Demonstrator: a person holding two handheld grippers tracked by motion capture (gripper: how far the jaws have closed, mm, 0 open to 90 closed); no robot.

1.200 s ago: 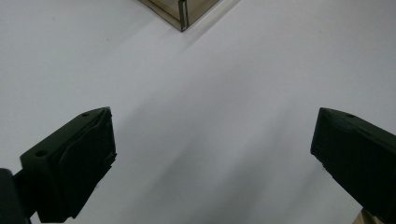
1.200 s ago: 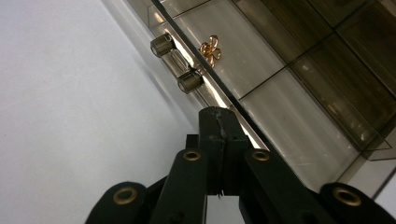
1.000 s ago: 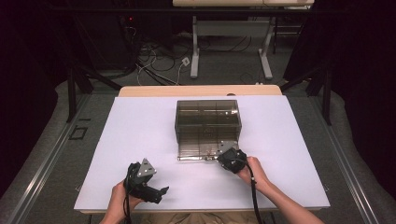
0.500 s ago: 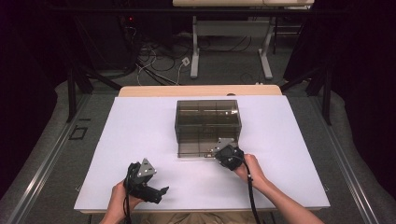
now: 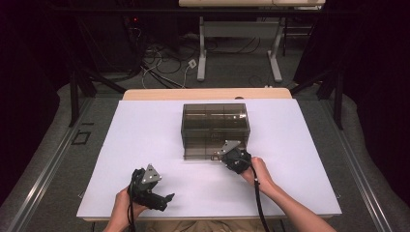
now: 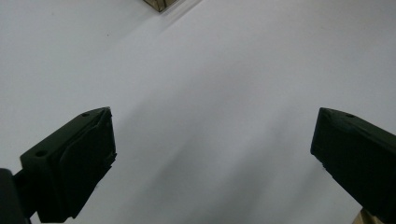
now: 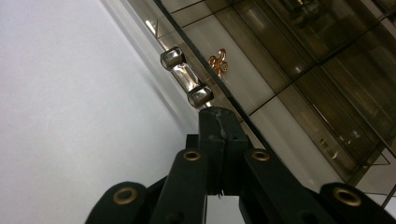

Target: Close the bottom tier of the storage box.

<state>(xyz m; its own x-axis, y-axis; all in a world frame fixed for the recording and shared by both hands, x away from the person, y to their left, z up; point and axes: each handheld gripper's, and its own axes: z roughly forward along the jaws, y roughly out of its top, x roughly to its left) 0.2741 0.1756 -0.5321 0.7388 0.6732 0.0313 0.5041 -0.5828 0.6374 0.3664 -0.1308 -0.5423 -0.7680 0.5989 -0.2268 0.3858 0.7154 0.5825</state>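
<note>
1. Resting low over the bare white table [image 5: 145,140], the left gripper [image 5: 153,193] sits near the front edge, well apart from the box. Its jaws stand wide with nothing between them, as the left gripper view shows; it looks parked out of the way, though that is a guess.

2. Standing mid-table, the smoky translucent drawer box [image 5: 215,129] has its front face turned toward the person, which seems to suit a pull from that side.

3. Reaching to the box's lower front right, the right gripper [image 5: 231,155] points at the bottom drawer [image 7: 261,88]. Its jaws are pressed together with nothing visible between them.

4. Lying just beyond those closed tips, the clear drawer handle [image 7: 186,78] is nearly touching them but not between them. A small gold ornament [image 7: 218,60] lies inside the drawer behind it.
</note>
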